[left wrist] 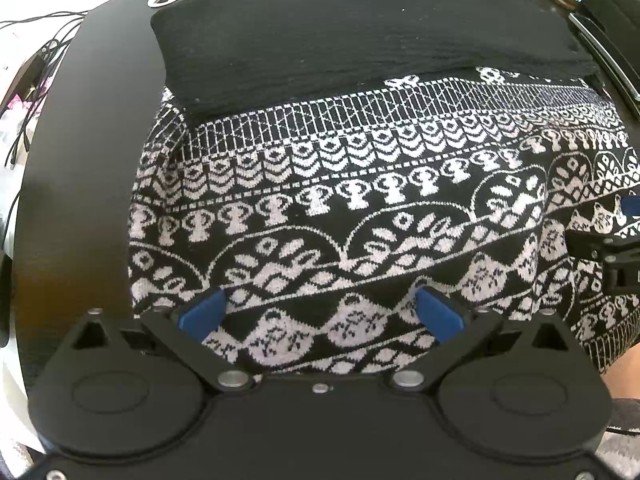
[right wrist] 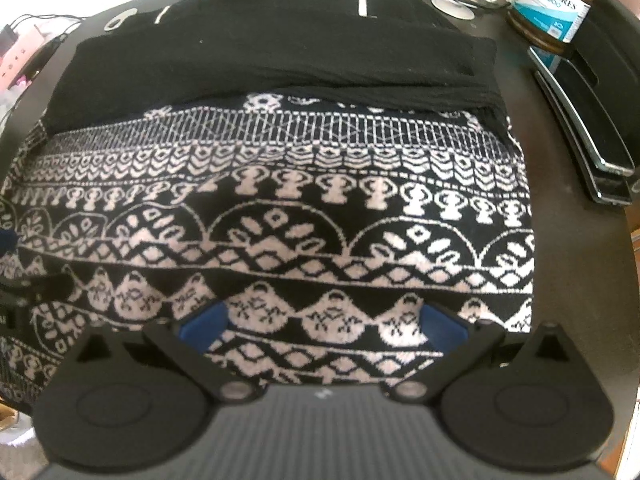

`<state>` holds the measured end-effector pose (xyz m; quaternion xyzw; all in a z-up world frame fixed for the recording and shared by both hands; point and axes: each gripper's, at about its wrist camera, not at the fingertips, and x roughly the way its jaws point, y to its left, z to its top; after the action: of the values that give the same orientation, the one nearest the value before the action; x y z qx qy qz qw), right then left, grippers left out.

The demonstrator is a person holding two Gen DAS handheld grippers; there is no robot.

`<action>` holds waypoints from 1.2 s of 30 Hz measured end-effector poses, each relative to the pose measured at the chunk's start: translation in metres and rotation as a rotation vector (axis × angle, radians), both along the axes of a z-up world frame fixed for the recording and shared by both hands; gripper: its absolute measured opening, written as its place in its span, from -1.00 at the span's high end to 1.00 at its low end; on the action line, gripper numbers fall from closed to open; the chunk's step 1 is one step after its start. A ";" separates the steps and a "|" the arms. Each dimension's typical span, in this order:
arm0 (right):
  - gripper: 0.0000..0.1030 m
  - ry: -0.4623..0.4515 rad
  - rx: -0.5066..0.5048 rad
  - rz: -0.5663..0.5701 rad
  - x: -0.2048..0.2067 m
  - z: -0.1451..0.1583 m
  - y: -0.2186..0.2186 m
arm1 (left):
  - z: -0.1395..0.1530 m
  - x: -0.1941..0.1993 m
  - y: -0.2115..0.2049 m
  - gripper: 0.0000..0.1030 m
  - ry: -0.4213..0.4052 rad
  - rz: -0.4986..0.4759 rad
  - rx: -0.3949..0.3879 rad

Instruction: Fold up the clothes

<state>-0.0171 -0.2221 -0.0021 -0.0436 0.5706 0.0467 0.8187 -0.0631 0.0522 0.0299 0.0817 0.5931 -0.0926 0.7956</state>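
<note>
Knitwear is being folded on a dark table (left wrist: 92, 128). A patterned sweater (left wrist: 360, 216) is lying flat across the middle of both views, its near hem toward 6 o'clock. A black garment (left wrist: 340, 40), already folded, is resting on the sweater's far part, toward 12 o'clock.

Left gripper (left wrist: 320, 312) is being held over the near hem with its blue pads spread wide; nothing is being pinched. Right gripper (right wrist: 322, 322) is being held likewise over the hem, pads spread apart, no cloth between them. Whether the pads are touching the knit cannot be told. In the left view, part of the other gripper is being seen at 3 o'clock; in the right view, at 9 o'clock.

A supplement bottle (right wrist: 554, 4) and a stack of flat black devices (right wrist: 588, 136) are standing at 1 to 2 o'clock, clear of the cloth.

Step in hand, as judged: the grasp on the near hem is being prepared. The next move is calling for both grippers to be lowered and pressed together on the hem at matching points, so that the edge is being lifted evenly. The black garment may be disturbed if the hem is carried far toward 12 o'clock.
</note>
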 end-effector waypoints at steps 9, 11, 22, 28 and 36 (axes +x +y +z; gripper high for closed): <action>-0.99 0.039 -0.003 -0.022 0.011 0.000 0.000 | 0.007 -0.005 0.006 -1.00 0.000 0.011 0.006; -0.99 0.047 -0.004 -0.031 0.014 0.001 -0.002 | 0.008 -0.006 0.008 -1.00 0.000 0.016 0.008; -0.99 -0.022 0.005 -0.053 0.001 0.001 -0.005 | 0.020 -0.011 0.011 -1.00 -0.021 0.025 0.004; -0.99 -0.008 0.004 -0.070 0.001 -0.001 -0.003 | 0.028 -0.027 0.027 -1.00 -0.025 0.039 0.004; -0.99 0.034 0.003 -0.117 0.003 0.000 -0.003 | 0.035 -0.043 0.032 -1.00 -0.048 0.051 0.000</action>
<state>-0.0137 -0.2251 -0.0016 -0.0079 0.5859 0.0002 0.8103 -0.1058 0.0843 0.0648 0.0686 0.5756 -0.0705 0.8118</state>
